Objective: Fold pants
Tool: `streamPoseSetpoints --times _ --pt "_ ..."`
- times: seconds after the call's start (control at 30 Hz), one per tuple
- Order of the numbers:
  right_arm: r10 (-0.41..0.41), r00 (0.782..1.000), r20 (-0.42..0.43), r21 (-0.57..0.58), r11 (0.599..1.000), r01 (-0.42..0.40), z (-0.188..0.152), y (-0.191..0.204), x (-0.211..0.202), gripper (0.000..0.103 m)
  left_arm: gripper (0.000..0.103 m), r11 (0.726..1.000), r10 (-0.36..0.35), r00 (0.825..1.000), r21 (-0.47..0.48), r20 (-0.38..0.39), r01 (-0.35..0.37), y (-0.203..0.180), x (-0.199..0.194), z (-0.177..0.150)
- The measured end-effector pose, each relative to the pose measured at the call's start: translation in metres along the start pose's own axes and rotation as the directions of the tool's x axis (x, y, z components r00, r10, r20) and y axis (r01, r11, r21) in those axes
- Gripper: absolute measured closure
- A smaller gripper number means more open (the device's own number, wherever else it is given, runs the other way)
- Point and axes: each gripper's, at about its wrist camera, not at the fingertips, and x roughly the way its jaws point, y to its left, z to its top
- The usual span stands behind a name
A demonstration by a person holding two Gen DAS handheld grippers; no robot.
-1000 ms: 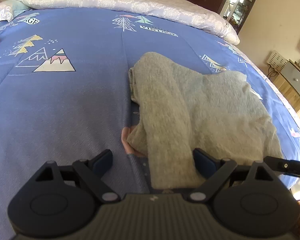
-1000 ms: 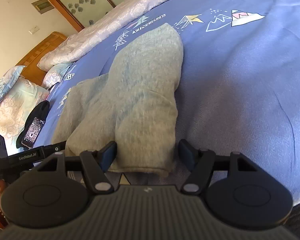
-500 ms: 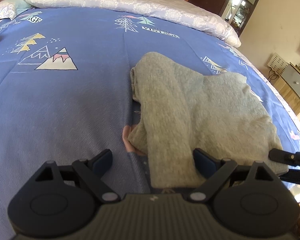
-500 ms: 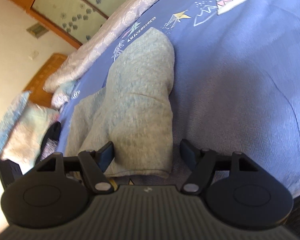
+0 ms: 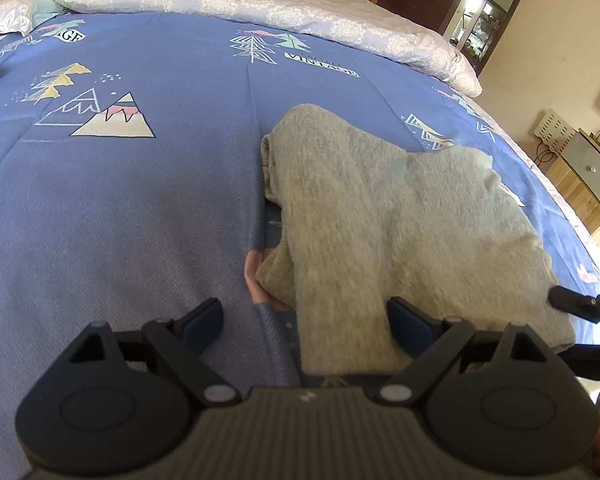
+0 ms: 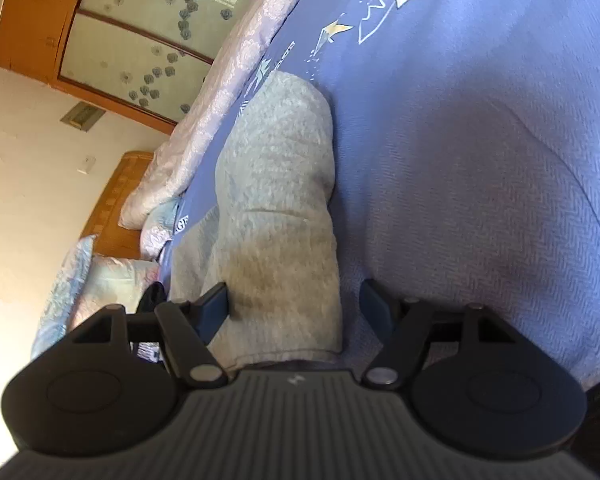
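Pants (image 5: 400, 224) lie partly folded on the bed (image 5: 120, 208) — legs doubled, another fold left, I judge — my left gripper (image 5: 306, 320) and right gripper (image 6: 294, 308) both spread.

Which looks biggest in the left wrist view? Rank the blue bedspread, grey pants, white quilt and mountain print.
1. blue bedspread
2. grey pants, though nearness to the camera enlarges them
3. white quilt, far off, so its true size is unsure
4. mountain print

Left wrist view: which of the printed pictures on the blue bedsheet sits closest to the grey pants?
The small mountain print just beyond the grey pants, close to their far edge. The pink-capped mountain and the tree print lie well apart from them.
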Motion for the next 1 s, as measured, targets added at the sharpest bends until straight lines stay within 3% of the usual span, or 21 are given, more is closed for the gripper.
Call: streamPoseSetpoints --times 0.7,0.8,1.0 --pt "0.049 0.999 0.004 0.079 0.996 -0.049 0.004 -0.013 -0.014 0.03 0.005 1.0 -0.023 0.999 -0.019 -0.04 0.022 0.002 0.002 0.006" --pt "0.047 0.999 0.011 0.074 0.996 -0.047 0.004 -0.013 -0.014 0.03 0.001 0.999 -0.039 0.997 -0.025 -0.069 0.037 0.004 0.004 0.01" --pt "0.03 1.0 0.005 0.05 0.998 -0.03 0.005 -0.008 -0.014 0.029 0.0 0.999 -0.049 0.996 -0.026 -0.073 0.047 0.005 0.003 0.01"
